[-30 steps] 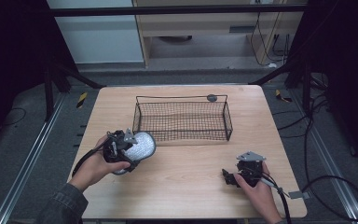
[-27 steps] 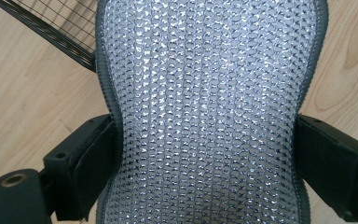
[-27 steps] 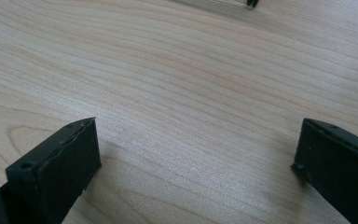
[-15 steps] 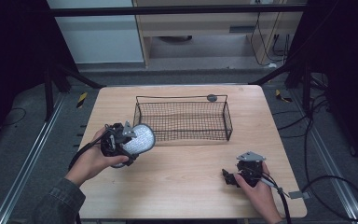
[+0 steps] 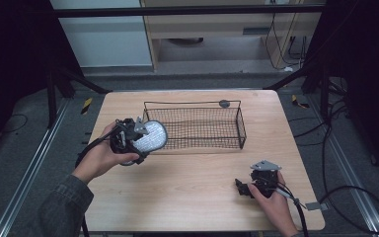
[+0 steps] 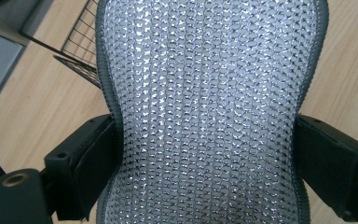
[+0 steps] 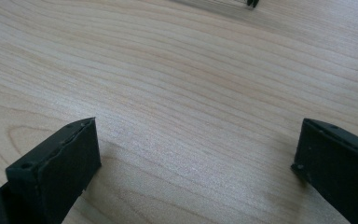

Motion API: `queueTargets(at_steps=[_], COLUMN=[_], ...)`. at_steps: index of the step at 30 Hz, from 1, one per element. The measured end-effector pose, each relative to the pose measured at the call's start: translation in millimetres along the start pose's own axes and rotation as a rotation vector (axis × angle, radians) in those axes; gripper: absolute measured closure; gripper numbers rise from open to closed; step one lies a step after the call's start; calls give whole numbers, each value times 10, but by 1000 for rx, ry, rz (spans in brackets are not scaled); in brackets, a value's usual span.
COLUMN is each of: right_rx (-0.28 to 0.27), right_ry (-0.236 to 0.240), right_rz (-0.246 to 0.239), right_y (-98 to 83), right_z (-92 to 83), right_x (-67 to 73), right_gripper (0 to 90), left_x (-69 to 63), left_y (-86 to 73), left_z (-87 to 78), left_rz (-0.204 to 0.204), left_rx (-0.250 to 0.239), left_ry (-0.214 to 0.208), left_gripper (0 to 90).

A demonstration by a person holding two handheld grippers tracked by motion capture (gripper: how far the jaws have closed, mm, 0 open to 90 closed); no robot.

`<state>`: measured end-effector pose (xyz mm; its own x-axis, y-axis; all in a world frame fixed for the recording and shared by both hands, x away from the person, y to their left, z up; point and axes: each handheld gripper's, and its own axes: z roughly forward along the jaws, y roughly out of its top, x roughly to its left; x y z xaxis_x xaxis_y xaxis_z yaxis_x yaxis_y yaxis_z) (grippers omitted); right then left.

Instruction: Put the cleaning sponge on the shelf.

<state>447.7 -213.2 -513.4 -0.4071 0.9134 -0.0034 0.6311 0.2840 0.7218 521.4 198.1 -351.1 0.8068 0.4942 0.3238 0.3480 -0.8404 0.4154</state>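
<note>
A lab: framed table [image 5: 192,197] (cables [image 5: 335,148] trailing around).

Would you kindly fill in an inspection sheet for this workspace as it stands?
Surface: wooden table, bare at the front.
Job's things: silver mesh pad held at the left end of the wire basket.
Clutter: nothing seen.
Grippers: left hand-held gripper shut on the silver mesh pad; right hand-held gripper open, low over the table.
Cables: black cable trails onto the floor at right.
Surroundings: cabinet behind, dark frame.
</note>
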Motion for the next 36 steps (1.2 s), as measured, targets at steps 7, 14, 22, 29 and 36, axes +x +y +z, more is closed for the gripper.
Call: queueTargets(at_steps=[7,14,22,29,36], right_rx=[1,1,2,2,1], right_ry=[3,3,4,5,5], right_rz=[-7,-4,-6,-7,-6], right_y=[2,2,3,4,7], right_z=[3,3,3,4,8], right_x=[-5,-3,-5,-5,-3], right_gripper=[4,4,4,3,4], left_x=[81,154,177,250,286], left_y=[211,413,561,618,694], left_z=[2,33,103,145,138], left_rz=[53,97,130,128,148], left_rx=[-2,16,24,20,13], left_ry=[14,27,43,46,56], left_gripper=[94,94,94,94,94])
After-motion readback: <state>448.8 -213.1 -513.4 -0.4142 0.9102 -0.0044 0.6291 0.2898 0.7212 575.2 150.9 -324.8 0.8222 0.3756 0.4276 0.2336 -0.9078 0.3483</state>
